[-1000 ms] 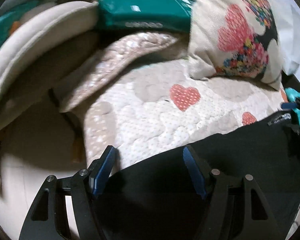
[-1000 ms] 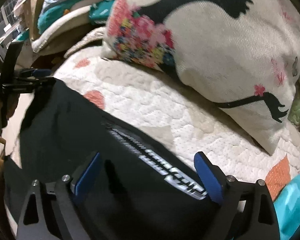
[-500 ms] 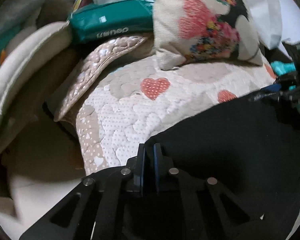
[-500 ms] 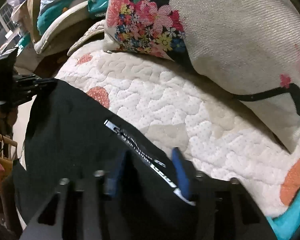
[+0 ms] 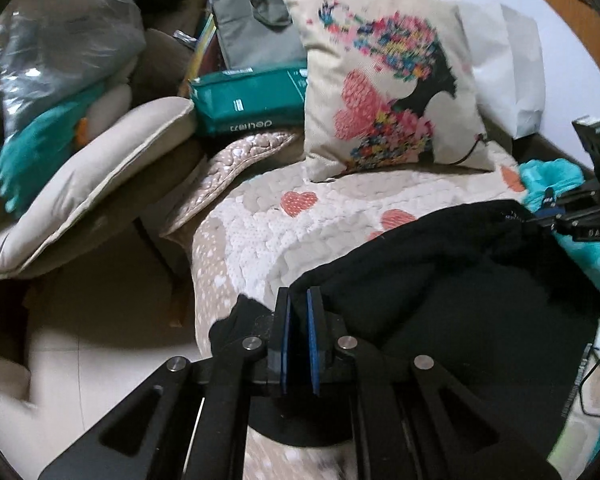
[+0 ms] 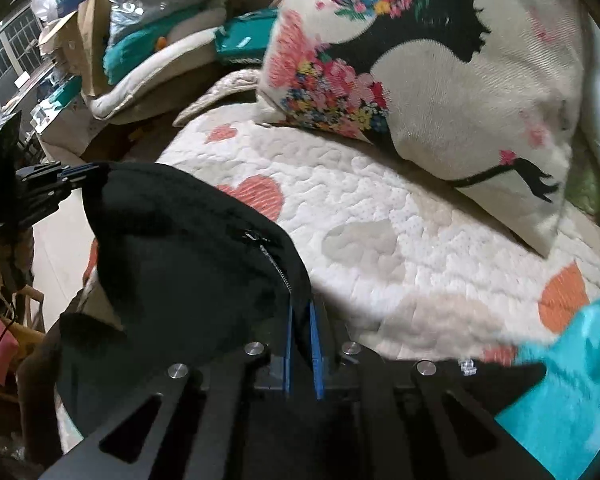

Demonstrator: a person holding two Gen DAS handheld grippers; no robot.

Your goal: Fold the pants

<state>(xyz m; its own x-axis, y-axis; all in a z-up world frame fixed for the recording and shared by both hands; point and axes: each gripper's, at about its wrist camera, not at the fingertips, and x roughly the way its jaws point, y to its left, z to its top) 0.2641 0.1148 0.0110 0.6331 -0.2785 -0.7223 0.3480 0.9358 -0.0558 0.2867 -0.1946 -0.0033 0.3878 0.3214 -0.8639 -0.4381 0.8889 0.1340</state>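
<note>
so both grippers are clamped on the pants at once: the left gripper has its blue pads pressed together on a black edge low in the centre of its frame, and the right gripper pinches another edge near the zipper, bottom centre of its view. holding two ends like this looks meant to carry one edge over the rest for a fold. the cloth sags between them, bunched above the quilt, rest of it trailing off the near edge. open quilt lies across the middle of both frames, ahead of the fingers. the pillow closes off the top, a teal cloth crowds the lower right, and the quilt drops away at left.
</note>
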